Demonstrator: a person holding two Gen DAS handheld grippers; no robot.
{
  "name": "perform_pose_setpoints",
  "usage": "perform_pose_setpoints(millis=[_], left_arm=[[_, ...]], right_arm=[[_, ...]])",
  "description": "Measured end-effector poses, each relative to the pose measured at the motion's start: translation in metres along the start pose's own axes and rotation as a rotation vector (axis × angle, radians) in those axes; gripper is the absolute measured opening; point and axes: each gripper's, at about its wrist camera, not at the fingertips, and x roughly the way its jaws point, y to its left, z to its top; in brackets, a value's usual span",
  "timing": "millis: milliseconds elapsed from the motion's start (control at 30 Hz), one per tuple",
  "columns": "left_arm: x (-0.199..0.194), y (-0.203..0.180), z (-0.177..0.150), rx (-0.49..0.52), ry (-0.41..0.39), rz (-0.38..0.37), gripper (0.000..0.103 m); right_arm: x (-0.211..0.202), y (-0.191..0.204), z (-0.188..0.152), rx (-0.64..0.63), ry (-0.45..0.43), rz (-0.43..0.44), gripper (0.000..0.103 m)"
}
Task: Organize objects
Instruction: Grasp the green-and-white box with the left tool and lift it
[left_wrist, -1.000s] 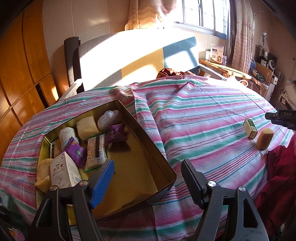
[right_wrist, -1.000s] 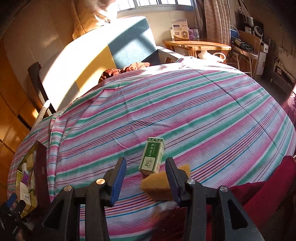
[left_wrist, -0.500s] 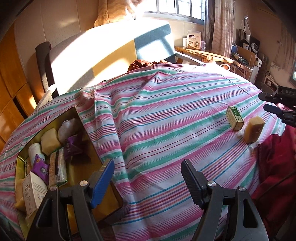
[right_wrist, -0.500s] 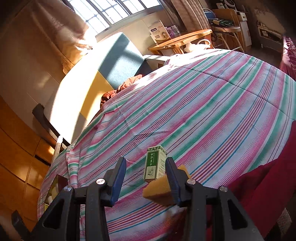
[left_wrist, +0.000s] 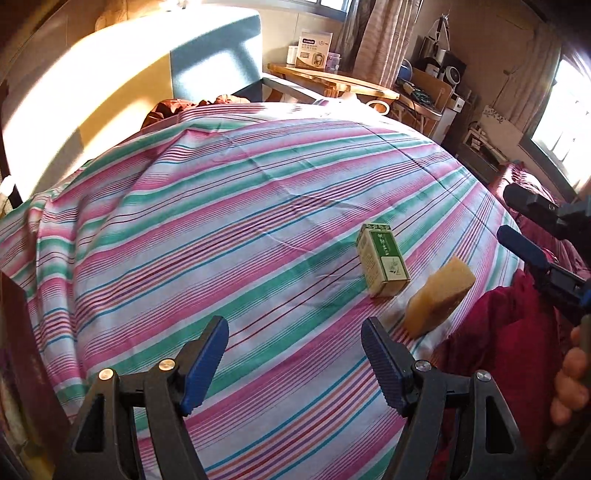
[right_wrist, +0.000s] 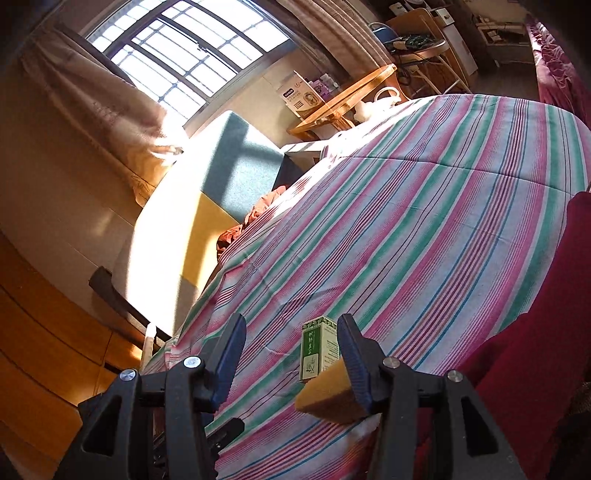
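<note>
A small green box (left_wrist: 383, 264) and a yellow sponge-like block (left_wrist: 439, 296) lie side by side on the striped bedspread (left_wrist: 221, 229), near its right edge. My left gripper (left_wrist: 293, 363) is open and empty, a short way in front of them. My right gripper (right_wrist: 291, 360) is open and tilted; the green box (right_wrist: 318, 347) and the yellow block (right_wrist: 327, 391) sit between its fingers at the right one, untouched as far as I can tell. The right gripper (left_wrist: 524, 236) shows at the right edge of the left wrist view.
A dark red cloth (left_wrist: 509, 343) lies at the bed's right edge. The dark wall of the storage tin (left_wrist: 22, 350) shows at the far left. A padded headboard (left_wrist: 122, 85), a wooden side table (left_wrist: 332, 79) and shelves stand behind the bed.
My left gripper has swung right, away from the tin of items, toward the green box and yellow block. My right gripper has tilted and stayed over the same two objects.
</note>
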Motion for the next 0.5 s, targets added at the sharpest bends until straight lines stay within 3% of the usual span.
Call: perform_pose_setpoints(millis=[300,500], left_arm=[[0.051,-0.037,0.049,-0.033,0.059,-0.162,0.075],[0.094,-0.050,0.060,-0.031,0.150,-0.172,0.072]], right_arm=[[-0.002,-0.004,-0.001,0.018,-0.005,0.049,0.052],[-0.003,-0.007,-0.002,0.029,-0.013,0.065,0.052]])
